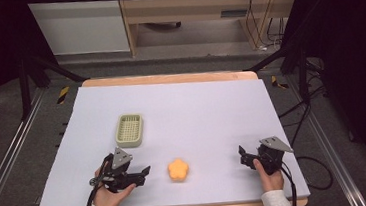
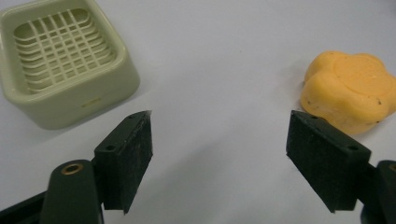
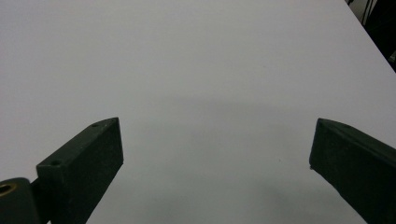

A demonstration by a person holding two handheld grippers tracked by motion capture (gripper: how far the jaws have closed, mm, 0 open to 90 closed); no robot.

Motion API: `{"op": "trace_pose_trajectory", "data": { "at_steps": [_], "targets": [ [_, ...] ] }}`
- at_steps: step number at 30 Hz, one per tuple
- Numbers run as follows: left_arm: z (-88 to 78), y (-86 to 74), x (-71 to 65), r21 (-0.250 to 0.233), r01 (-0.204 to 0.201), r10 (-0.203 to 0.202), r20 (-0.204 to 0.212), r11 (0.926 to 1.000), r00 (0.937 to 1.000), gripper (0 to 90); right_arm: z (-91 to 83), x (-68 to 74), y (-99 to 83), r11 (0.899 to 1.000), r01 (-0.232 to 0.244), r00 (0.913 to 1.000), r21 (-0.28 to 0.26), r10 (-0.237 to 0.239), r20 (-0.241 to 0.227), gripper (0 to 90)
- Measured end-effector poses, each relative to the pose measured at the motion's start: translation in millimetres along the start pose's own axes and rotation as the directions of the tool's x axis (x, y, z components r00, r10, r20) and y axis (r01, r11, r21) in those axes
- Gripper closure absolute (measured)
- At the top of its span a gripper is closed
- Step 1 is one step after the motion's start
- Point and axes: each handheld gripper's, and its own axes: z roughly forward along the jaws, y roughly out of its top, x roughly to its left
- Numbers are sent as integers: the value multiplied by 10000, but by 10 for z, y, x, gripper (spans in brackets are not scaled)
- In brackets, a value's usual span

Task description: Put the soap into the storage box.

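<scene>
An orange flower-shaped soap (image 1: 178, 169) lies on the pale table cover near the front, between the two hands. A pale green slatted soap dish (image 1: 129, 129) stands empty behind and to the left of it. My left gripper (image 1: 144, 174) rests low just left of the soap, pointing toward it, jaws open with nothing between them. In the left gripper view the left gripper (image 2: 219, 126) frames bare cover, with the soap (image 2: 348, 91) past the right jaw and the dish (image 2: 65, 60) at upper left. My right gripper (image 1: 243, 157) sits at the front right, and in its own view the right gripper (image 3: 215, 130) is open over bare cover.
The pale cover (image 1: 196, 107) lies on a wooden table (image 1: 169, 78) whose edges show at front and back. Dark frame legs, cables and floor rails surround the table. A wooden cabinet (image 1: 188, 12) stands behind.
</scene>
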Motion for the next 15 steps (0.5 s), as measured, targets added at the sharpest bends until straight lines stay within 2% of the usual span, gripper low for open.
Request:
{"op": "trace_pose_trajectory", "data": {
  "at_steps": [6,15],
  "targets": [
    [30,51,-88,-38,-73,74,299,10000,9995,217,0,0,1,10000,7,10000,20,-7,-39,33],
    [54,114,-168,-81,-232,236,510,9997,9984,211,7,2,3,10000,51,10000,83,-51,-28,34]
  ]
}}
